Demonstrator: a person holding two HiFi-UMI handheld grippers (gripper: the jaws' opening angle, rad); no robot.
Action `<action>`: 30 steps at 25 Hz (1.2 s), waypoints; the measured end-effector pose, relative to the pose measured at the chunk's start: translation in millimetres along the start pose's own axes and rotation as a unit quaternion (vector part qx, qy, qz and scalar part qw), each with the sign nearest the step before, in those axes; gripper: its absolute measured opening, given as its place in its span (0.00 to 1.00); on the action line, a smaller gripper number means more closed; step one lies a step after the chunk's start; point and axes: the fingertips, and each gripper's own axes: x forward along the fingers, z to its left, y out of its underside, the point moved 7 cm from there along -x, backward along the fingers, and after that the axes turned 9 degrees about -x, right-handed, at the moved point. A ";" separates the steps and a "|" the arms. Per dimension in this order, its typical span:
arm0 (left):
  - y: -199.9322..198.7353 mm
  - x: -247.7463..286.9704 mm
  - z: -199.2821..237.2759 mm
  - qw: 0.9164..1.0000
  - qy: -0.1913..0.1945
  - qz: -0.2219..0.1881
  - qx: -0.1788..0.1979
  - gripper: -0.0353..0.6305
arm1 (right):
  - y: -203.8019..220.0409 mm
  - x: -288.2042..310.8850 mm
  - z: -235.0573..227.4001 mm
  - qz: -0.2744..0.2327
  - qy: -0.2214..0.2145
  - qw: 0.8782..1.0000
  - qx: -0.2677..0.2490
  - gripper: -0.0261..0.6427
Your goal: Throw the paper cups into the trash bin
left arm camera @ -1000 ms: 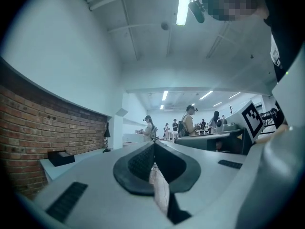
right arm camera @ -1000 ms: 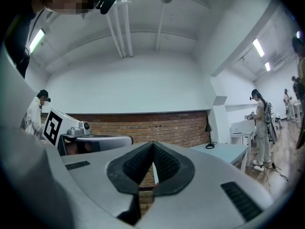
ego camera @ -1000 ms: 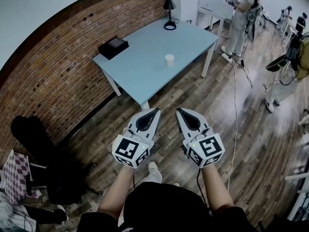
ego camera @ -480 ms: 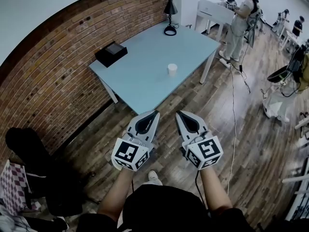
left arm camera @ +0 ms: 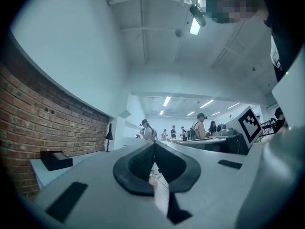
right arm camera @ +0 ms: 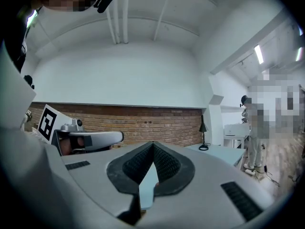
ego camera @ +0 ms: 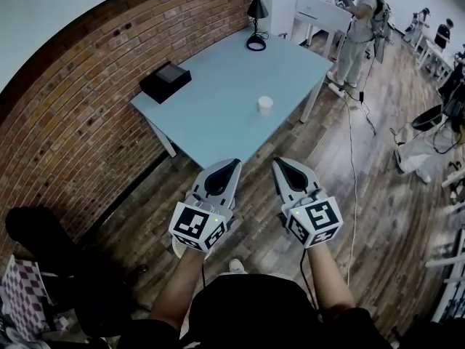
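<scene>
Pale blue and smooth, a rectangular table (ego camera: 211,115) on white legs, beside a rough red brick wall (ego camera: 80,129). On its top, toward the right edge and well apart from everything else, a small white paper cup (ego camera: 265,105): upright, round, slightly tapered, mouth up, too small to show any print. At the far left corner, a flat matte black box (ego camera: 166,81), square-cornered. At the far end, a black lamp (ego camera: 255,19) with a cone shade, a thin stem and a ring-shaped base. Underfoot, a dark wood floor (ego camera: 341,195) in glossy planks, crossed by a thin pale cable (ego camera: 354,166).

Low in the head view, side by side and short of the table's near corner, left gripper (ego camera: 235,164) and right gripper (ego camera: 277,161). Grey moulded plastic shells tapering to points, with black ribbed pads (left arm camera: 138,163) inside. Behind each, a white cube (ego camera: 197,226) with black square markers. Left jaws pressed together at the tips, nothing between. Right jaws likewise closed tip to tip and empty. Both pointed toward the table, well apart from the cup.

Further back, a white table (ego camera: 320,9) and a person (ego camera: 360,24) standing beside it.
</scene>
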 end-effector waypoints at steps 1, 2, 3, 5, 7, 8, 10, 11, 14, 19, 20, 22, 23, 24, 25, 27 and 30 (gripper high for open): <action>0.3 1.2 3.7 1.000 0.003 0.001 -0.002 0.07 | 0.8 2.8 -0.6 0.002 0.002 1.000 0.000 0.04; 1.2 2.2 6.9 1.000 0.006 0.002 -0.004 0.07 | 2.1 4.9 -0.9 0.005 0.004 1.000 0.000 0.05; 2.2 3.1 9.9 1.000 0.009 0.003 -0.006 0.07 | 3.3 6.7 -1.2 0.008 0.006 1.000 0.000 0.05; 3.1 5.5 17.0 1.000 0.014 0.004 -0.011 0.07 | 4.0 11.8 -2.5 0.011 0.012 1.000 0.001 0.04; 3.7 8.9 24.0 1.000 0.018 0.005 -0.014 0.07 | 4.5 17.4 -5.5 0.012 0.018 1.000 0.003 0.04; 4.6 10.7 26.2 1.000 0.019 0.005 -0.016 0.07 | 5.5 19.2 -7.3 0.013 0.020 1.000 0.004 0.05; 7.1 15.2 28.2 1.000 0.018 0.006 -0.017 0.07 | 8.8 21.1 -12.6 0.016 0.022 1.000 0.006 0.05; 7.9 18.3 28.8 1.000 0.017 0.006 -0.018 0.07 | 10.5 22.2 -16.0 0.016 0.022 1.000 0.008 0.04; 9.7 29.0 28.9 1.000 0.015 0.006 -0.017 0.07 | 15.2 26.6 -26.6 0.015 0.021 1.000 0.013 0.05; 9.5 52.4 37.2 1.000 0.004 0.007 -0.004 0.07 | 19.9 47.9 -48.4 0.002 0.006 1.000 0.026 0.04; 9.7 57.9 39.0 1.000 0.001 0.007 -0.002 0.07 | 20.7 52.0 -53.9 0.000 0.003 1.000 0.027 0.05; 11.0 70.7 41.7 1.000 -0.003 0.009 0.001 0.07 | 22.0 60.0 -66.8 -0.002 -0.002 1.000 0.029 0.04; 11.9 78.1 42.7 1.000 -0.005 0.010 0.001 0.07 | 22.4 64.1 -74.4 -0.002 -0.004 1.000 0.031 0.05; 12.9 85.8 43.6 1.000 -0.006 0.011 0.002 0.07 | 22.6 68.0 -82.6 -0.003 -0.007 0.999 0.033 0.04; 14.0 93.8 44.4 1.000 -0.008 0.012 0.002 0.07 | 22.7 71.9 -91.1 -0.003 -0.009 0.999 0.035 0.05; 16.7 110.1 46.9 1.000 -0.011 0.011 0.002 0.07 | 23.2 79.6 -108.5 -0.005 -0.014 0.999 0.034 0.05; 22.7 136.4 51.5 1.000 -0.018 0.012 0.002 0.07 | 26.7 91.4 -134.8 -0.008 -0.020 0.999 0.030 0.05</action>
